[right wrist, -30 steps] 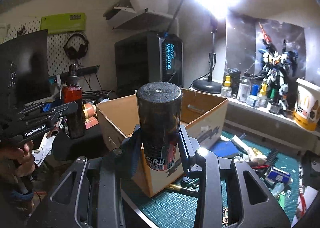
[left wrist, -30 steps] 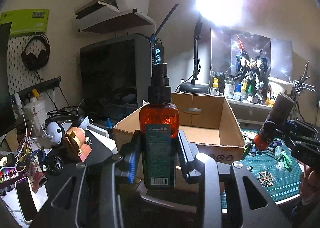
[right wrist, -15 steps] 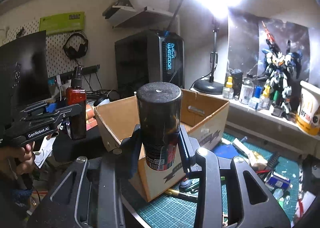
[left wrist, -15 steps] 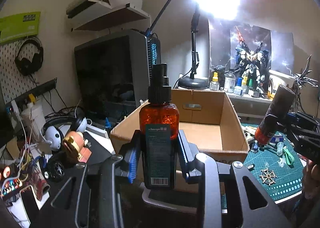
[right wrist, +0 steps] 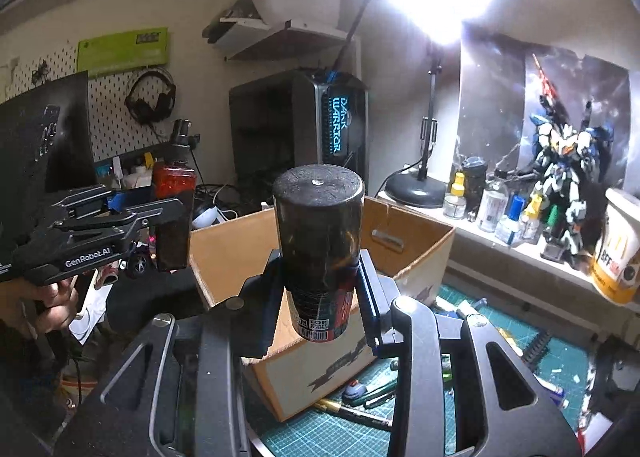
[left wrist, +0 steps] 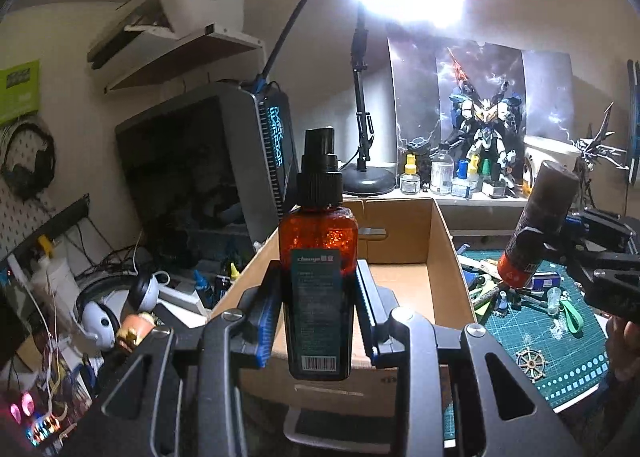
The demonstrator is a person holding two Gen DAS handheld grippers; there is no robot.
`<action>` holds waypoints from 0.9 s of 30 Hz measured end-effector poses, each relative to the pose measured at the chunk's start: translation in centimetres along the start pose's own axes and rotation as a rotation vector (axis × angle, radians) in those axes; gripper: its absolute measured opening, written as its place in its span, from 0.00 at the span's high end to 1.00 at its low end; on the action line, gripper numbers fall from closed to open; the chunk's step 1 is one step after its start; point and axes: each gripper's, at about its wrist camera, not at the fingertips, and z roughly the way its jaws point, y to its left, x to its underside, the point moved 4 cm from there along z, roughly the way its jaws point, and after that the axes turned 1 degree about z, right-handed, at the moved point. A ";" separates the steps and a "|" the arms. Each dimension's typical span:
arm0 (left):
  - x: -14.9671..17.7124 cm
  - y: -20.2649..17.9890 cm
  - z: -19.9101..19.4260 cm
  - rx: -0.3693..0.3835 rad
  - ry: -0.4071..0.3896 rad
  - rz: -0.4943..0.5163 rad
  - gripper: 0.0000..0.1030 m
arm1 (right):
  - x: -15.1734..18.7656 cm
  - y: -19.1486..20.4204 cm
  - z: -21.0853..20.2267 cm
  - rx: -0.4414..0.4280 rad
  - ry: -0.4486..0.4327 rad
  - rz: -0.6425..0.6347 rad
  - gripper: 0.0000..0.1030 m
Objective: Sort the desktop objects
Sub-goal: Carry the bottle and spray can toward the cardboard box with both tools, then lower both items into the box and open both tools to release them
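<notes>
cluttered desk: left hand-held gripper point(left wrist: 318, 311) clamps orange spray bottle point(left wrist: 318, 257), right hand-held gripper point(right wrist: 320, 297) black can point(right wrist: 318, 245).

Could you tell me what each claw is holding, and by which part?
Left claw: orange spray bottle, by its labelled lower body. Right claw: black spray can, by its lower half.

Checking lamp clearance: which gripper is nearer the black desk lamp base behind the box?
Hard to call; probably right. The right gripper, shut on the spray can, is at the cardboard box's near corner. The left gripper, shut on the orange bottle, is likewise short of the lamp base.
</notes>
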 end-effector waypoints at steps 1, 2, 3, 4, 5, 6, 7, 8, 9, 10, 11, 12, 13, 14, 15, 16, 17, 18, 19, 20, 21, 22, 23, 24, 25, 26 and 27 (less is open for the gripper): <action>-0.3 0.0 0.3 0.000 0.003 0.004 0.67 | -0.3 -0.1 0.1 -0.008 0.004 -0.002 0.68; -0.7 0.0 0.7 0.001 0.006 0.009 0.67 | -0.7 -0.2 0.3 -0.017 0.008 -0.004 0.68; -1.0 0.1 1.0 0.004 0.011 0.010 0.67 | -1.2 -0.3 0.5 -0.035 0.013 -0.009 0.68; -1.3 0.1 1.4 0.009 0.019 0.013 0.67 | -1.5 -0.3 0.7 -0.049 0.019 -0.013 0.68; -1.7 0.2 1.8 0.013 0.029 0.018 0.67 | -1.8 -0.4 0.9 -0.062 0.025 -0.017 0.68; -2.0 0.2 2.1 0.016 0.034 0.021 0.67 | -2.1 -0.5 1.2 -0.065 0.032 -0.022 0.68; -2.3 0.2 2.5 0.018 0.041 0.027 0.67 | -2.3 -0.7 1.5 -0.068 0.039 -0.027 0.68; -2.6 0.1 2.9 0.019 0.049 0.035 0.67 | -2.6 -0.8 1.7 -0.071 0.046 -0.032 0.68; -2.8 0.1 3.3 0.022 0.055 0.041 0.67 | -2.8 -0.9 2.0 -0.075 0.054 -0.036 0.68; -3.1 0.1 3.7 0.024 0.061 0.047 0.67 | -3.1 -1.1 2.4 -0.082 0.066 -0.038 0.68; -3.3 0.1 4.1 0.027 0.068 0.052 0.67 | -3.3 -1.3 2.8 -0.089 0.077 -0.039 0.68; -3.6 0.1 4.6 0.031 0.077 0.055 0.67 | -3.6 -1.5 3.2 -0.097 0.089 -0.040 0.68; -3.7 0.1 5.1 0.036 0.087 0.056 0.67 | -3.8 -1.7 3.7 -0.108 0.102 -0.034 0.68; -3.9 0.1 5.6 0.040 0.097 0.057 0.67 | -4.1 -2.0 4.2 -0.119 0.115 -0.028 0.68; -4.0 0.2 6.0 0.043 0.107 0.057 0.67 | -4.4 -2.2 4.7 -0.130 0.128 -0.023 0.68; -4.2 0.2 6.7 0.047 0.121 0.057 0.67 | -4.6 -2.4 5.2 -0.141 0.142 -0.017 0.68; -4.2 0.2 7.2 0.050 0.135 0.056 0.67 | -4.9 -2.7 5.7 -0.152 0.155 -0.011 0.68; -4.2 0.3 7.7 0.053 0.148 0.056 0.67 | -5.1 -2.9 6.2 -0.160 0.167 -0.003 0.68; -4.2 0.2 8.3 0.054 0.160 0.062 0.67 | -5.2 -3.1 6.7 -0.168 0.179 0.005 0.68; -4.2 0.2 8.8 0.053 0.171 0.070 0.67 | -5.4 -3.4 7.2 -0.175 0.191 0.013 0.68; -4.2 0.2 9.3 0.052 0.183 0.079 0.67 | -5.5 -3.6 7.7 -0.178 0.201 0.018 0.68; -4.3 0.2 9.9 0.048 0.196 0.088 0.67 | -5.6 -3.8 8.2 -0.180 0.211 0.023 0.68; -4.4 0.1 10.3 0.047 0.205 0.094 0.67 | -5.8 -4.0 8.7 -0.183 0.220 0.028 0.68; -4.4 0.1 10.7 0.049 0.214 0.097 0.67 | -5.9 -4.2 9.2 -0.186 0.230 0.032 0.68; -4.5 0.2 11.1 0.048 0.224 0.098 0.67 | -6.0 -4.3 9.7 -0.184 0.238 0.034 0.68; -4.5 0.1 11.5 0.043 0.234 0.108 0.67 | -6.1 -4.5 10.1 -0.182 0.247 0.035 0.68; -4.6 0.1 11.9 0.039 0.239 0.118 0.67 | -6.3 -4.6 10.6 -0.182 0.259 0.036 0.68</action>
